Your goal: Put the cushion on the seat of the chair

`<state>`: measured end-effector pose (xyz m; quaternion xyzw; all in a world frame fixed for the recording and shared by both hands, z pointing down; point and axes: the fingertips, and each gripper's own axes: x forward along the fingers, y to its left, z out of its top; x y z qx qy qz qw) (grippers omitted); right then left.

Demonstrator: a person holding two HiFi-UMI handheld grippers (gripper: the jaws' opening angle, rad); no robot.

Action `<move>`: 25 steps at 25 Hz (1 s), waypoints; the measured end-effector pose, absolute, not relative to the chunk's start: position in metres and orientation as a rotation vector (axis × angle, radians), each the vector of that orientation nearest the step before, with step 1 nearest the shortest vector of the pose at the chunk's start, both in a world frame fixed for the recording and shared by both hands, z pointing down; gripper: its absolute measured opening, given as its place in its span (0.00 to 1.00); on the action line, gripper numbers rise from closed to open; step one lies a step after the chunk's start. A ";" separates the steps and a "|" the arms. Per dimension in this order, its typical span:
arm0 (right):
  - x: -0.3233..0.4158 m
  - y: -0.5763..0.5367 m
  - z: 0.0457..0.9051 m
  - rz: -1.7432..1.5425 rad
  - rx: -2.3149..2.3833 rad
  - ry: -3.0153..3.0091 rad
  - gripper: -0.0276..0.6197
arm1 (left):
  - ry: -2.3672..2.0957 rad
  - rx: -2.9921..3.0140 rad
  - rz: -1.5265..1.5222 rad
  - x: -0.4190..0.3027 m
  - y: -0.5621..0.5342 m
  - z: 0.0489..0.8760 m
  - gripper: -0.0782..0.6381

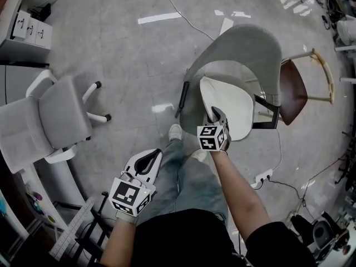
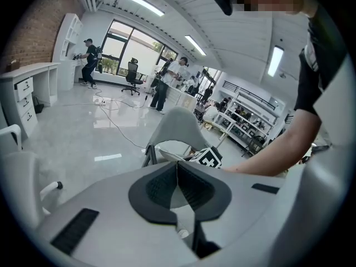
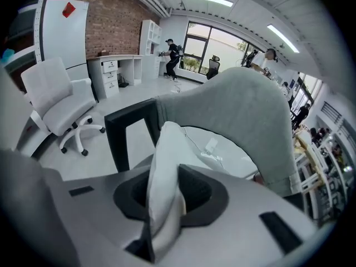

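A grey chair [image 1: 250,49] with a tall curved back stands ahead of me on the floor. The white cushion [image 1: 231,107] lies on its seat, and its near edge is bunched up. My right gripper [image 1: 216,114] is shut on that near edge. In the right gripper view the cushion [image 3: 217,152] spreads over the seat in front of the chair back [image 3: 245,115], with a fold pinched between the right gripper [image 3: 167,182] pads. My left gripper [image 1: 149,159] hangs low by my leg, left of the chair. It is shut with nothing in it. From the left gripper [image 2: 177,168] I see the chair [image 2: 178,124] beyond.
A white office chair [image 1: 50,115] on castors stands at the left. Behind the grey chair on the right is a brown wooden chair [image 1: 292,90]. A power strip [image 1: 261,178] and cables lie on the floor at the right. White cabinets [image 1: 28,24] fill the far left corner.
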<state>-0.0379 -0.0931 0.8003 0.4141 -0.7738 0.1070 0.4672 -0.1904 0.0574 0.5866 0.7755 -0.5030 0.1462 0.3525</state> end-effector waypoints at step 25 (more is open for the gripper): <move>-0.058 -0.071 0.915 0.327 0.771 -1.794 0.23 | -1.298 1.901 0.414 -0.217 0.079 0.625 0.13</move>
